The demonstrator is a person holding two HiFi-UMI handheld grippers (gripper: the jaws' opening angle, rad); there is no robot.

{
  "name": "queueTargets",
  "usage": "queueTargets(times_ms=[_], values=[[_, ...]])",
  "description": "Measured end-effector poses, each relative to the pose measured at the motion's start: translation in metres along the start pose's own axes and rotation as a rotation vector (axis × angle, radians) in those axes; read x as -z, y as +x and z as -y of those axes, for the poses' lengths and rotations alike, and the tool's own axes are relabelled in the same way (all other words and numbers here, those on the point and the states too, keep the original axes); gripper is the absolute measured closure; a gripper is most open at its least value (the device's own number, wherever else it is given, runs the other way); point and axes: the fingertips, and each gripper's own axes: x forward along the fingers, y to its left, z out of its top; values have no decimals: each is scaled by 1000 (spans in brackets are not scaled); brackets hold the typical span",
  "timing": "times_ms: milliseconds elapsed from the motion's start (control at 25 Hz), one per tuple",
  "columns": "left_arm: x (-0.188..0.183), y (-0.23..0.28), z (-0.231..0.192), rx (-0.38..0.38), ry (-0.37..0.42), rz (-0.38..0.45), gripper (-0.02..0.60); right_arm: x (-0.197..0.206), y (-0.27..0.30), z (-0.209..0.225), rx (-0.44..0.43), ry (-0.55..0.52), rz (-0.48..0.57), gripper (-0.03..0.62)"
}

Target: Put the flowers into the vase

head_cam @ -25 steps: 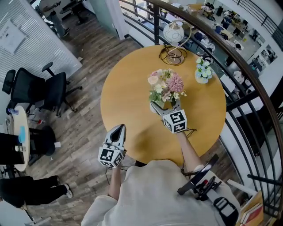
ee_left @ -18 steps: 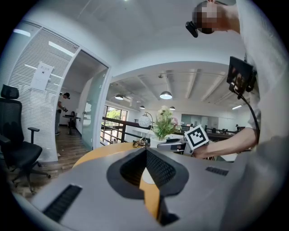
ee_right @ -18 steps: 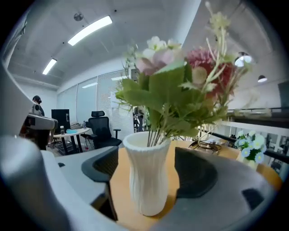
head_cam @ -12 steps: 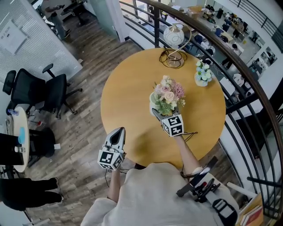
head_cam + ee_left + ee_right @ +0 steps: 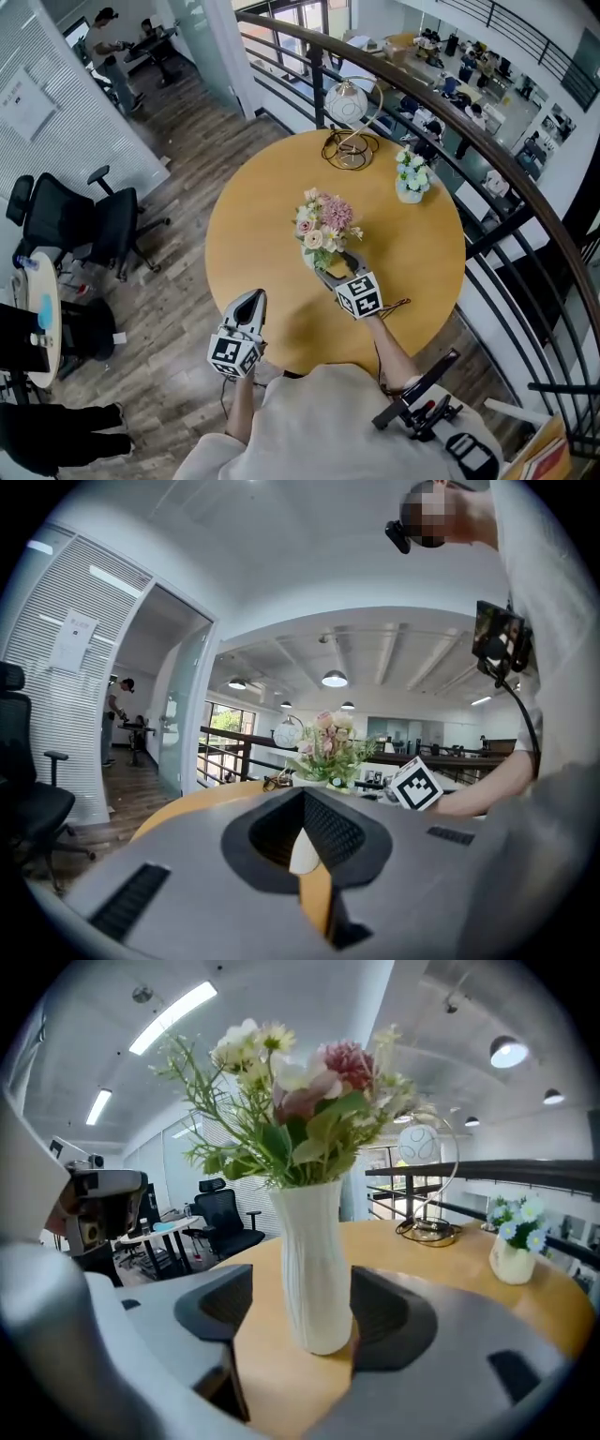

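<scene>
A bunch of pink, white and cream flowers (image 5: 323, 220) stands in a ribbed white vase (image 5: 314, 1260) on the round wooden table (image 5: 253, 202). My right gripper (image 5: 328, 265) is low at the vase's near side, and the vase (image 5: 313, 257) stands upright between its wide jaws. The jaws have just been closing a little. A strip of table shows between the left pad (image 5: 220, 1312) and the vase; the right pad lies close against its base. My left gripper (image 5: 248, 298) hangs shut over the table's near edge, holding nothing.
At the table's far side stand a globe lamp on a gold ring (image 5: 347, 101) and a small white pot of pale flowers (image 5: 410, 176). A dark railing (image 5: 487, 159) curves behind the table. Black office chairs (image 5: 84, 220) are on the wooden floor at left.
The right gripper has come down toward the table with the vase of flowers between its jaws; the bouquet sits lower and looks smaller. The left gripper has kept still.
</scene>
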Motion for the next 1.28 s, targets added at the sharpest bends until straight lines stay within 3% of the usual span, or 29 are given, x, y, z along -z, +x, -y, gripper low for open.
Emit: queueTargets(times_ms=[120, 200, 280, 640, 880, 1280], values=[[2, 7, 12, 11, -3, -4, 575, 14, -20, 12, 21, 43, 5, 356], [3, 12, 22, 25, 5, -10, 575, 18, -37, 22, 49, 77, 30, 518], [1, 17, 34, 42, 20, -13, 575, 15, -55, 28, 63, 106, 69, 583], [14, 34, 97, 157, 49, -47, 575, 4, -116, 19, 39, 145, 171, 585], [3, 37, 111, 219, 68, -5, 575, -4, -141, -6, 51, 110, 197, 585], [23, -48, 93, 236, 46, 30, 575, 10, -159, -98, 99, 75, 196, 586]])
